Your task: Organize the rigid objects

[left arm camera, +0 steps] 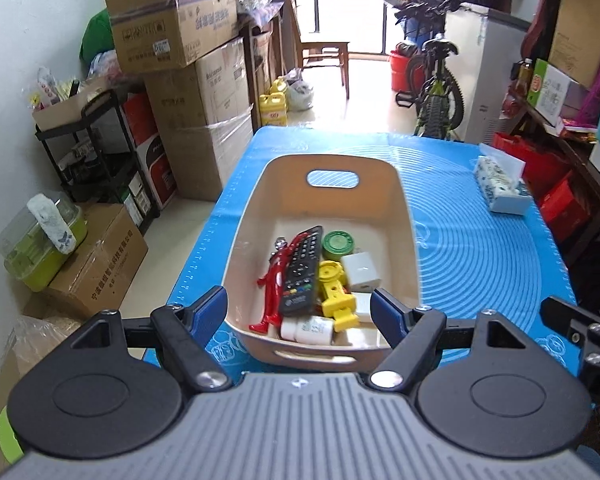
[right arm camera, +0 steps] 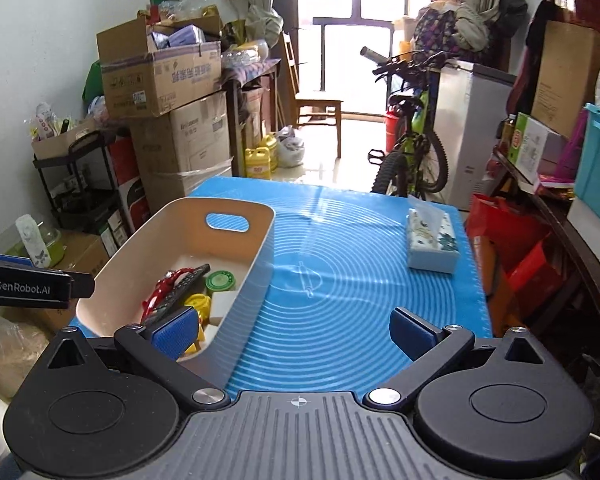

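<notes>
Both of my tools are empty. My left hand-held gripper [left arm camera: 298, 306] has its jaws spread wide with nothing between them, poised over the near end of the beige basket [left arm camera: 408, 216]; my right hand-held gripper [right arm camera: 294, 334] is likewise wide apart and bare, above the blue mat [right arm camera: 360, 280] on the table, just right of the basket.

The rigid things all lie together in the basket's near half: the black remote [left arm camera: 302, 270] on top, slanting across the red figure [left arm camera: 274, 296], with the green-lidded jar [left arm camera: 337, 244], the yellow toy [left arm camera: 334, 294], the white block [left arm camera: 360, 272] and a small white bottle [left arm camera: 310, 330] crowded around it. Out on the mat I see only the tissue box [right arm camera: 432, 240], well apart to the right and soft-packed, so I would leave it.

By my reckoning the gathering is done, or close to it. To finish well I would keep both tools clear of the basket's rim, avoid nudging the remote off its perch, and check the mat for anything missed before moving off
</notes>
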The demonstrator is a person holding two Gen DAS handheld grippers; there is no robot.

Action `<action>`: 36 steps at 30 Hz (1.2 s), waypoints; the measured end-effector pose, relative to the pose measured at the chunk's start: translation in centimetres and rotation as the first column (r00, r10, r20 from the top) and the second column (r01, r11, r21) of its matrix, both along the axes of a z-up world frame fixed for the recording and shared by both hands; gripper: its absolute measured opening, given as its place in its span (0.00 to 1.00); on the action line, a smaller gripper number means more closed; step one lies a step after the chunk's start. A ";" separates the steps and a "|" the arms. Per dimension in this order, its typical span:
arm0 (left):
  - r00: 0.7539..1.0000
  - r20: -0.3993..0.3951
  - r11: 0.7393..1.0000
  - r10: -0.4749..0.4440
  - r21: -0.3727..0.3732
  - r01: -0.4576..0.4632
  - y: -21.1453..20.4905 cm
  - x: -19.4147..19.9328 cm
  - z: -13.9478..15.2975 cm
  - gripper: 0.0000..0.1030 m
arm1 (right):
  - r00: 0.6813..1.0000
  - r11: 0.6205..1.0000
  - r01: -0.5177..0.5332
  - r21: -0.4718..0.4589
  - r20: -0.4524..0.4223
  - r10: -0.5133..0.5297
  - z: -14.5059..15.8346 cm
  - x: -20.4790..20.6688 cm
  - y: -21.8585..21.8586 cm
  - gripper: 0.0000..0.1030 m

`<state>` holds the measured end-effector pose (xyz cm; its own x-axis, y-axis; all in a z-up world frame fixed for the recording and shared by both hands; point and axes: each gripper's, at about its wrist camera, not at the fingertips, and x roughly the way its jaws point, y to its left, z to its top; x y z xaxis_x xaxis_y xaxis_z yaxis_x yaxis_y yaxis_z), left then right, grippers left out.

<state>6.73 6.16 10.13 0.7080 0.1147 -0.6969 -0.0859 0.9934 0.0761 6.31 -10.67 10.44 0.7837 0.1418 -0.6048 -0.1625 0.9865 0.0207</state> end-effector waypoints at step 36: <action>0.996 0.068 0.998 -0.052 0.033 0.050 -4.5 -9.8 -7.1 0.76 | 0.993 0.998 0.056 -0.013 0.106 -0.054 -5.0 -12.2 -3.0 0.97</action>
<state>-3.05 1.63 3.05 0.7598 0.0980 -0.6428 -0.0412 0.9938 0.1028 -5.94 -13.64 5.43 0.8497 0.0881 -0.5199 -0.1087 0.9940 -0.0092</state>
